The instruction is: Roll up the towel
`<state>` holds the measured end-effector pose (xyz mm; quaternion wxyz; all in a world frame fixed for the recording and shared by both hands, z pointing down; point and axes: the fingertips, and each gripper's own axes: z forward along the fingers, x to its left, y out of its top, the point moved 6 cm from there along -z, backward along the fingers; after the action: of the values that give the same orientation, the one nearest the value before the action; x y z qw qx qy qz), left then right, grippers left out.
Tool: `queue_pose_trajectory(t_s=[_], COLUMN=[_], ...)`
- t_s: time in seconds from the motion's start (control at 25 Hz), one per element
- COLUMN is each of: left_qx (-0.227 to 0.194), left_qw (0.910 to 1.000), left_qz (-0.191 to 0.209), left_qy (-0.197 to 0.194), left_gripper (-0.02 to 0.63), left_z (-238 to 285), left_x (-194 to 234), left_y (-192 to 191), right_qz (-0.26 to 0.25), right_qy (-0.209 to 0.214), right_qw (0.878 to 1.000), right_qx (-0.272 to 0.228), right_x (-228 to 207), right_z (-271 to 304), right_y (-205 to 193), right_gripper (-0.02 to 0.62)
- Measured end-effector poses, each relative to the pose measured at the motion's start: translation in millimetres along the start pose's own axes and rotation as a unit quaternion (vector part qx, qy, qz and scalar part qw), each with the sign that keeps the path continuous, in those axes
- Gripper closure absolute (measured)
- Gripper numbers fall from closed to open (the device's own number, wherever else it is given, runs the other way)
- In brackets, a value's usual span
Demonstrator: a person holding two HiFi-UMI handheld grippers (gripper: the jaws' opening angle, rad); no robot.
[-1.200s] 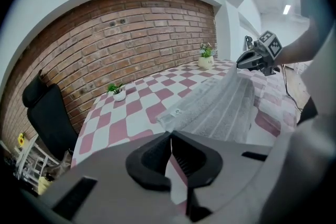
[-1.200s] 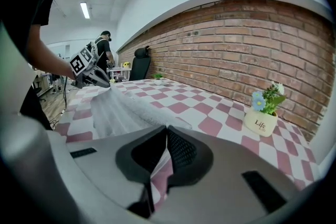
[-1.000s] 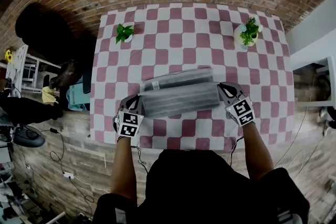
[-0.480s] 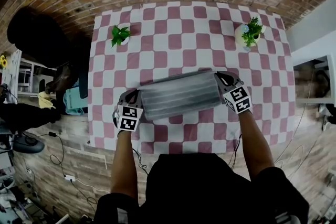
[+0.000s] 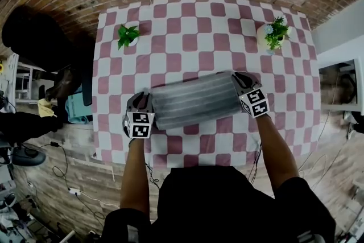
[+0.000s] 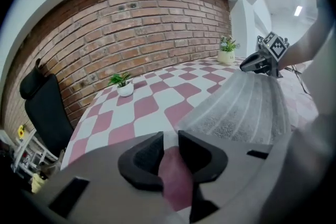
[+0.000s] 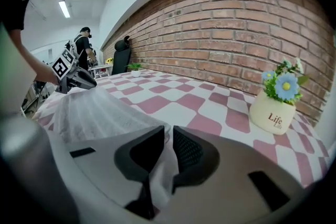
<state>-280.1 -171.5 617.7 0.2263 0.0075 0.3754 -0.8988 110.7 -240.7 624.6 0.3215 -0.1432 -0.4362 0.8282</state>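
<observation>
Towel lies loosely rolled on the checked tablecloth, near the table's front edge. Right tongs pinch its end. Left tongs have just been opening, with nothing between them. Risk: the freed left end slackens and the roll skews or unwinds.

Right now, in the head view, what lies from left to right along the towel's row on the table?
The left tongs, jaws just opening with nothing between them → grey towel → right tongs, shut on the towel.
</observation>
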Motion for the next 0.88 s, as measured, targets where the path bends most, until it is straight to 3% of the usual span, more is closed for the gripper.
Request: queue_pose_trajectory(t_s=[0.12,0.48,0.88], left_qx=[-0.009,-0.033,-0.034], left_qw=[0.9996,0.9960,0.9920], left_qz=[-0.028,-0.083,-0.115], left_qy=[0.006,0.000,-0.041], left_gripper=[0.468,0.491,0.495], left_z=[-7,-56,-94], left_x=[2,-15,-71], left_y=[-7,-26,-64], right_qz=[0.016,0.028,0.001], right_qy=[-0.020,0.003,0.059], right_qw=[1.000,0.999,0.998], right_qx=[-0.010,-0.038,-0.008], right_x=[-4,24,61], right_z=[-9,-60,-89], right_y=[0,4,-22], right_gripper=[0.486,0.483,0.452])
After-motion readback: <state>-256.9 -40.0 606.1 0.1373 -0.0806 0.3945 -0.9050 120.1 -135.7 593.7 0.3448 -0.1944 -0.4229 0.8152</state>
